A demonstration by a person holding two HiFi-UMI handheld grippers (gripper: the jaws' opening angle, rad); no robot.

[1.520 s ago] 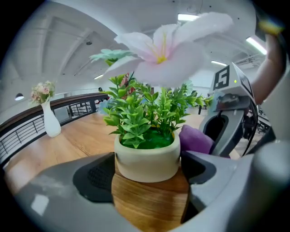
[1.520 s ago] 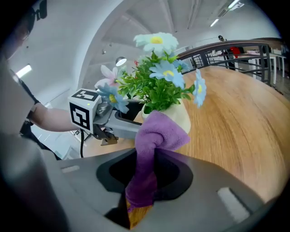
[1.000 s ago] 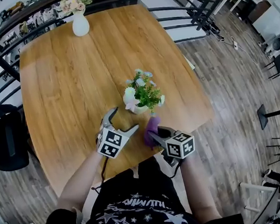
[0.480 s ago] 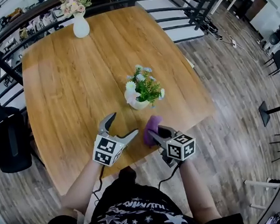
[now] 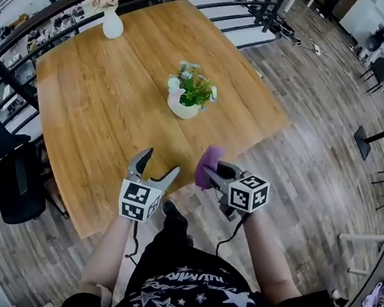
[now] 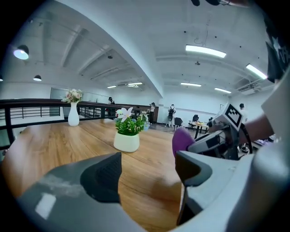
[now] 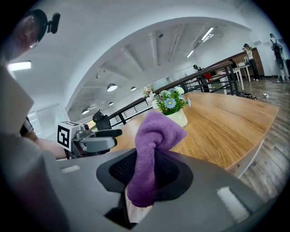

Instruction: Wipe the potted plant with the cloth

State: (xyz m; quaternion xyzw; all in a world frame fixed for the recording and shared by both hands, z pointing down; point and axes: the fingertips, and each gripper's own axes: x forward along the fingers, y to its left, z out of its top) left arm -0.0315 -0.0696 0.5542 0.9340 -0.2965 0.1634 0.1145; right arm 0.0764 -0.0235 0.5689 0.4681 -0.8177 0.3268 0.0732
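Wooden table (image 5: 106, 125) with a white potted plant (image 5: 188, 99) near the middle, a flower vase (image 5: 113, 26) at its far edge

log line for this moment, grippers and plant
left gripper: open, empty, jaws just been closing | right gripper: shut on purple fleecy cloth | green flowering plant in white pot: upright on wooden table, untouched

Hand-held gripper (image 7: 144, 181) clamps purple cloth (image 7: 152, 149).

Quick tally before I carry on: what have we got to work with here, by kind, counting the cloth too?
potted plant: 1
vase of flowers: 1
purple cloth: 1, pinched in the right gripper
Total: 3
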